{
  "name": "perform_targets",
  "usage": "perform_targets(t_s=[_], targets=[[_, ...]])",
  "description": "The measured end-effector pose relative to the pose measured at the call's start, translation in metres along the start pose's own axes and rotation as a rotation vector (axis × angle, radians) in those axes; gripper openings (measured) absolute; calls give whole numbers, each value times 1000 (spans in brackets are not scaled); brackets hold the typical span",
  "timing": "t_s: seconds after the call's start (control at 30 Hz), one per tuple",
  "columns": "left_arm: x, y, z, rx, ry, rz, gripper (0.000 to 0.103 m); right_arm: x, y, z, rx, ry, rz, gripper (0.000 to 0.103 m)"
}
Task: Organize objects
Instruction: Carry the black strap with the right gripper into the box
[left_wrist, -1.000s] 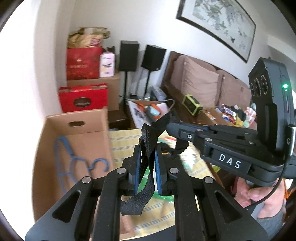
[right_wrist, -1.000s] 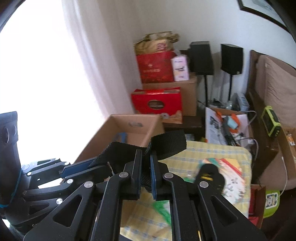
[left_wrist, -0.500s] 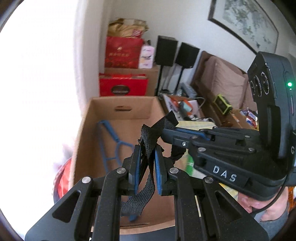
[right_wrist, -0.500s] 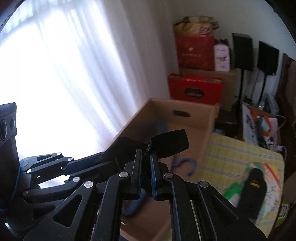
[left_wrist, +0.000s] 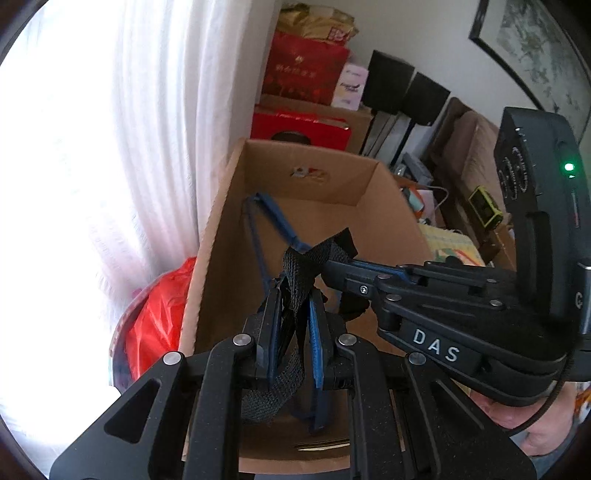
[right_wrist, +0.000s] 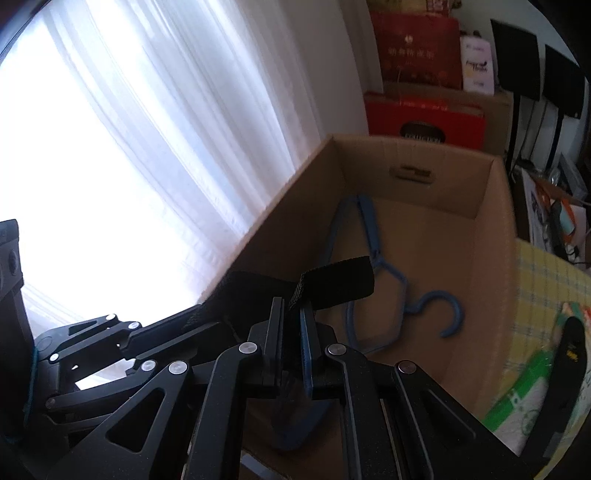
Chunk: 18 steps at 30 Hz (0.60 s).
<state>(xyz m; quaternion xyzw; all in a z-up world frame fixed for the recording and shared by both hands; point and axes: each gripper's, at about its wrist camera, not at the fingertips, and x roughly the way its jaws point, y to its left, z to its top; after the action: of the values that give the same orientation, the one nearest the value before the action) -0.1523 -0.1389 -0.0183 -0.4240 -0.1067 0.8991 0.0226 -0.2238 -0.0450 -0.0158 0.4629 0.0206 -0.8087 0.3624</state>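
Compared with 1 second ago, both views have swung from the yellow checked table to the open cardboard box (left_wrist: 295, 206), which now fills the middle of each picture. At the bottom centre, the left gripper (left_wrist: 293, 332) is pinching 1 black strap (left_wrist: 295, 280), as it was before. The right gripper (right_wrist: 291, 332), also bottom centre in its own view, is pressed together on the other end of the same strap, whose free tip sticks up to the right. So the strap hangs between 2 grippers above the box. Inside the box lies 1 blue hanger (right_wrist: 373, 258), partly hidden by the fingers. Farther back, at the top, 2 red boxes (right_wrist: 424, 118) and 2 black speakers (right_wrist: 517, 55) stand, a little blurred.
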Motion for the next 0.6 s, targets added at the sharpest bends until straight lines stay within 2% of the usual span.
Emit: perform_targets(t_s=[0.17,0.3,0.37,0.4,0.43,0.5,0.6], targets=[[9,7,-10,-2,17,45,13,22,2,-4,3,60,6,10],[10,11,-15,-2,35,72,18,35,3,-9,3,112,-6,11],[7,13,-16,-5,30,75,22,34,0,-10,5,110,-25,20],[5,15,-15,-9,25,71,23,33,-2,-10,7,105,-28,30],[4,15,-13,-12,23,68,26,30,-4,-9,10,97,-33,37],[1,15,-13,-19,17,60,31,25,-7,-7,18,85,-38,43],[1,13,-9,-26,14,49,39,14,-8,-5,5,67,-60,44]])
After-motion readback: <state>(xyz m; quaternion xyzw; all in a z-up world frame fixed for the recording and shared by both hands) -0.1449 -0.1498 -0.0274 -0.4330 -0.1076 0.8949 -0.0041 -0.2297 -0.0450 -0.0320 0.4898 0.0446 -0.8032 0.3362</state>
